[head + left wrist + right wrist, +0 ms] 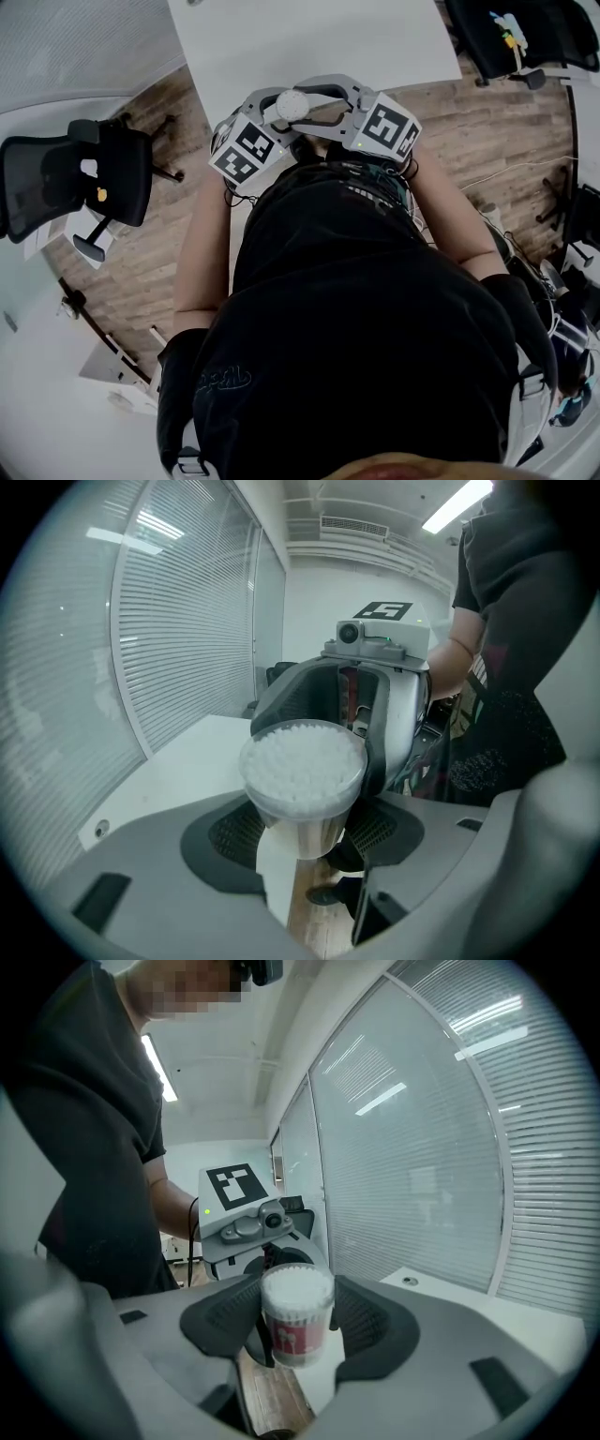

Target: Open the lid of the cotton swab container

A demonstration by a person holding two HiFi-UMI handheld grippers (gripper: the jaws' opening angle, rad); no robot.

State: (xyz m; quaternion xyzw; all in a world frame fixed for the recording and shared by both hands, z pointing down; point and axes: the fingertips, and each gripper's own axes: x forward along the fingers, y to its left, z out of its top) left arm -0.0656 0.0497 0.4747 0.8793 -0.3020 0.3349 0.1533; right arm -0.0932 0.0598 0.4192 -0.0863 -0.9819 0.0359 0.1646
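The cotton swab container [291, 105] is a small clear tub with a red label, packed with white swabs, held in the air in front of the person. My left gripper [279, 112] is shut on its body; in the left gripper view the tub [302, 772] sits between my pads [236, 836], with the swab tips showing through its clear top. My right gripper [306, 99] faces it from the other side. Its jaws stand wide, one on each side of the tub [296, 1312], and I see no pad pressing on it.
A white table [309, 37] lies just beyond the grippers over a wooden floor. A black office chair [66, 178] stands at the left and another [525, 37] at the top right. A glass wall with blinds [169, 639] runs behind the table.
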